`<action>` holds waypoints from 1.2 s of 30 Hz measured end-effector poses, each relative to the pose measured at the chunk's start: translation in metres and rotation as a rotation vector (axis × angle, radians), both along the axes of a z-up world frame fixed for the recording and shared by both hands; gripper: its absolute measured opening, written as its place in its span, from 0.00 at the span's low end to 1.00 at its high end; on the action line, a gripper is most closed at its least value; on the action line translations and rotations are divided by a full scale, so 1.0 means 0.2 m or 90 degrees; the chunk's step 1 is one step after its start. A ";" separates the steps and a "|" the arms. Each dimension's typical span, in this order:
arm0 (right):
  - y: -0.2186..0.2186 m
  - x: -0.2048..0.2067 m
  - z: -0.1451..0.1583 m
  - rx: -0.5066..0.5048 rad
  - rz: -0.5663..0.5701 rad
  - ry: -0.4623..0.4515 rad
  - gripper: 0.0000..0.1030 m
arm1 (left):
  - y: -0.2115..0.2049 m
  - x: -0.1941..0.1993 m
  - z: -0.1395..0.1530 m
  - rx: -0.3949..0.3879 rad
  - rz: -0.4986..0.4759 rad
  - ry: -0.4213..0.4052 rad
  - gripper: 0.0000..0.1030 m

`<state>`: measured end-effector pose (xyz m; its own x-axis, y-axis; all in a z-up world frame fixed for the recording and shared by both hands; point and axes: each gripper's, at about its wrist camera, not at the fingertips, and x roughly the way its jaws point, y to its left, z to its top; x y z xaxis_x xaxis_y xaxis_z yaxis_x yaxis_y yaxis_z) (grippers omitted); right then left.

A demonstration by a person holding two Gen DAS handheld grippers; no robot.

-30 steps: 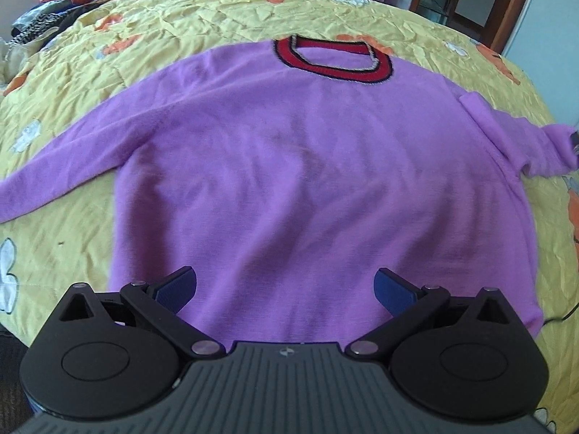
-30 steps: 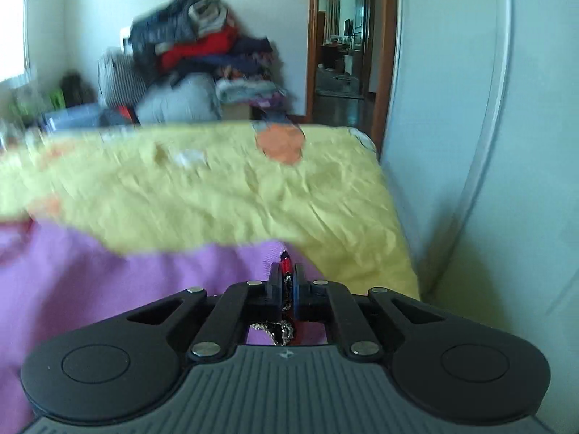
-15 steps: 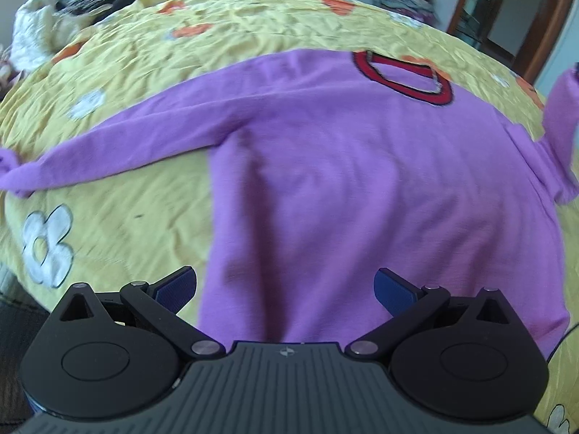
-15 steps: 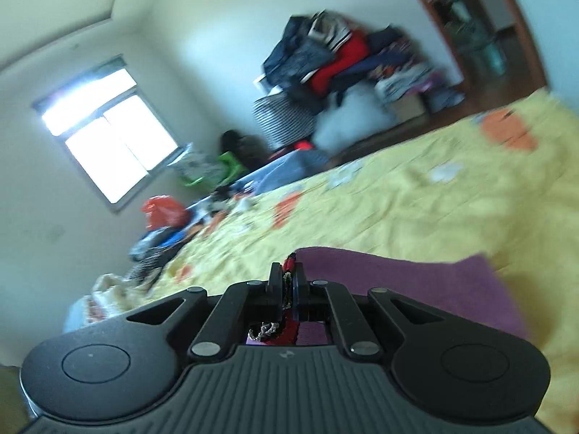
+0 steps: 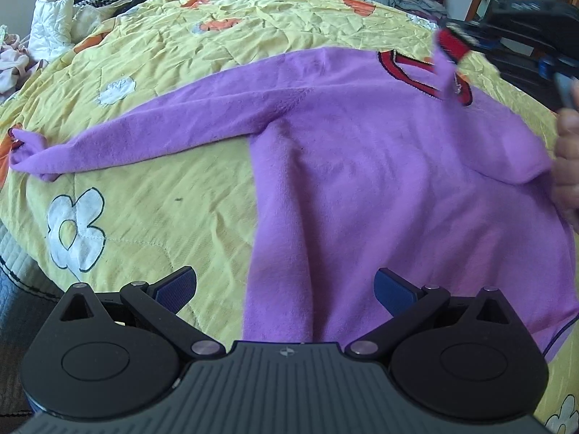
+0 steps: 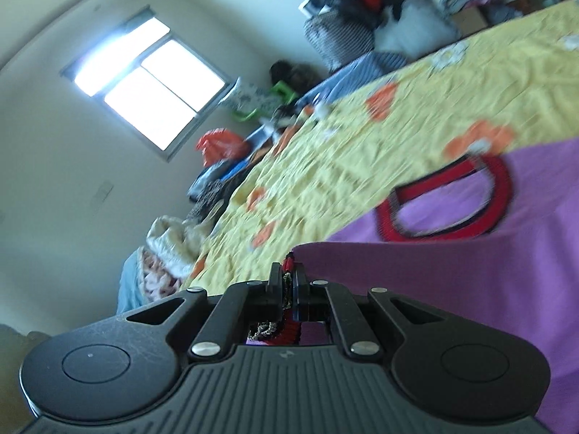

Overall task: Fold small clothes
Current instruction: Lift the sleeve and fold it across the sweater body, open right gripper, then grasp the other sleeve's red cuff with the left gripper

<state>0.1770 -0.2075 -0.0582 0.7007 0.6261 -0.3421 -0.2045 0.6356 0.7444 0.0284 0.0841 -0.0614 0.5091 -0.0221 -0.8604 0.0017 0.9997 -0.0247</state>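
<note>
A purple sweater with a red and black collar lies flat on the yellow quilt. Its left sleeve stretches out to the left. My left gripper hovers open over the sweater's bottom hem, nothing between its blue pads. My right gripper is shut on the red cuff of the right sleeve. In the left wrist view that cuff hangs lifted above the collar, with the sleeve folded inward over the chest. A hand shows at the right edge.
The quilt has orange and white flower patches. Heaps of clothes lie along the far left of the bed, and a tall pile of clothes stands by the far wall. A window is on the left wall.
My right gripper has swung the right sleeve up and inward from the bed's right edge to above the collar. The left gripper has shifted left along the hem, still open.
</note>
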 end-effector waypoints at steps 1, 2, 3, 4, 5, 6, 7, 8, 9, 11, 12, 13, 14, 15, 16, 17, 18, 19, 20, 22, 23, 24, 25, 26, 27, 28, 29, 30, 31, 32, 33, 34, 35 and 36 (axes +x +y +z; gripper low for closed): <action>0.04 0.02 -0.01 -0.007 0.003 0.002 0.05 | 0.00 0.00 0.00 0.000 0.001 0.002 1.00; 0.07 0.04 -0.02 -0.010 0.007 0.007 0.05 | 0.01 0.00 0.00 0.001 0.002 0.002 1.00; 0.10 0.06 -0.04 -0.010 0.013 0.014 0.05 | 0.01 0.00 0.00 0.002 0.003 0.003 1.00; 0.13 0.08 -0.07 -0.012 0.016 0.019 0.05 | 0.01 -0.01 0.00 0.004 0.003 0.003 1.00; 0.15 0.09 -0.09 -0.013 0.020 0.026 0.05 | 0.01 -0.01 0.00 0.006 0.003 0.003 1.00; 0.18 0.11 -0.11 -0.014 0.026 0.034 0.05 | 0.01 -0.01 0.00 0.008 0.003 0.004 1.00; 0.22 0.12 -0.14 -0.017 0.033 0.041 0.05 | 0.01 -0.01 0.00 0.010 0.004 0.006 1.00; 0.25 0.13 -0.16 -0.021 0.039 0.047 0.05 | 0.02 -0.01 0.00 0.011 0.005 0.007 1.00; 0.28 0.14 -0.18 -0.025 0.045 0.049 0.05 | 0.02 -0.01 0.00 0.011 0.007 0.008 1.00; 0.34 0.14 -0.21 -0.032 0.055 0.047 0.05 | 0.03 -0.01 0.00 0.011 0.011 0.008 1.00; 0.37 0.13 -0.23 -0.034 0.059 0.049 0.05 | 0.03 -0.02 0.00 0.010 0.013 0.008 1.00; 0.40 0.13 -0.24 -0.034 0.068 0.050 0.05 | 0.03 -0.02 0.00 0.010 0.015 0.008 1.00; 0.43 0.13 -0.24 -0.038 0.076 0.050 0.05 | 0.04 -0.02 0.00 0.010 0.016 0.010 1.00; 0.46 0.13 -0.26 -0.050 0.078 0.051 0.05 | 0.04 -0.02 0.00 0.011 0.016 0.011 1.00; 0.49 0.13 -0.27 -0.067 0.079 0.052 0.05 | 0.04 -0.02 0.00 0.012 0.017 0.011 1.00; 0.52 0.15 -0.29 -0.077 0.086 0.054 0.05 | 0.04 -0.02 0.00 0.013 0.019 0.012 1.00; 0.54 0.16 -0.31 -0.085 0.097 0.064 0.07 | 0.04 -0.02 -0.01 0.013 0.019 0.014 1.00; 0.56 0.17 -0.33 -0.094 0.099 0.074 0.08 | 0.04 -0.02 -0.01 0.012 0.019 0.016 1.00; 0.59 0.17 -0.35 -0.122 0.100 0.081 0.15 | 0.04 -0.02 -0.01 0.011 0.019 0.017 1.00; 0.63 0.16 -0.35 -0.160 0.125 0.081 0.49 | 0.03 -0.01 -0.01 0.013 0.019 0.018 1.00; 0.61 0.13 -0.32 -0.159 0.133 0.062 0.79 | 0.02 0.00 -0.01 0.013 0.018 0.016 1.00; 0.59 0.08 -0.27 -0.171 0.126 0.041 0.91 | 0.02 0.02 0.00 0.014 0.015 0.011 1.00; 0.55 0.03 -0.22 -0.193 0.114 0.009 0.91 | 0.01 0.03 0.01 0.018 0.012 0.005 1.00; 0.50 -0.04 -0.17 -0.233 0.105 -0.026 0.91 | 0.00 0.05 0.03 0.021 0.010 -0.003 1.00; 0.45 -0.09 -0.13 -0.276 0.092 -0.058 0.91 | -0.01 0.07 0.04 0.022 0.007 -0.015 1.00; 0.39 -0.14 -0.11 -0.322 0.067 -0.085 0.91 | -0.02 0.10 0.05 0.020 0.005 -0.028 1.00; 0.31 -0.18 -0.10 -0.383 0.026 -0.101 0.91 | -0.03 0.13 0.06 0.016 0.002 -0.041 1.00; 0.25 -0.19 -0.12 -0.433 -0.003 -0.095 0.91 | -0.05 0.17 0.07 0.009 -0.002 -0.058 1.00; 0.18 -0.18 -0.14 -0.469 -0.019 -0.082 0.91 | -0.06 0.21 0.07 -0.003 -0.005 -0.075 1.00; 0.11 -0.18 -0.17 -0.498 -0.035 -0.067 0.91 | -0.08 0.26 0.06 -0.018 -0.010 -0.091 1.00; 0.04 -0.17 -0.19 -0.520 -0.055 -0.052 0.91 | -0.09 0.31 0.06 -0.038 -0.020 -0.109 1.00; -0.02 -0.17 -0.22 -0.528 -0.072 -0.039 0.91 | -0.11 0.37 0.05 -0.063 -0.037 -0.129 1.00; -0.08 -0.16 -0.25 -0.519 -0.079 -0.026 0.91 | -0.12 0.43 0.03 -0.086 -0.056 -0.142 1.00; -0.14 -0.14 -0.28 -0.503 -0.077 -0.009 0.93 | -0.14 0.51 0.00 -0.101 -0.068 -0.139 1.00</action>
<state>0.1486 -0.2353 -0.1138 0.7561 0.1210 -0.6432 -0.1065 0.9924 0.0616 0.1298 0.0554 -0.0623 0.6692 -0.2110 -0.7125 0.1292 0.9773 -0.1680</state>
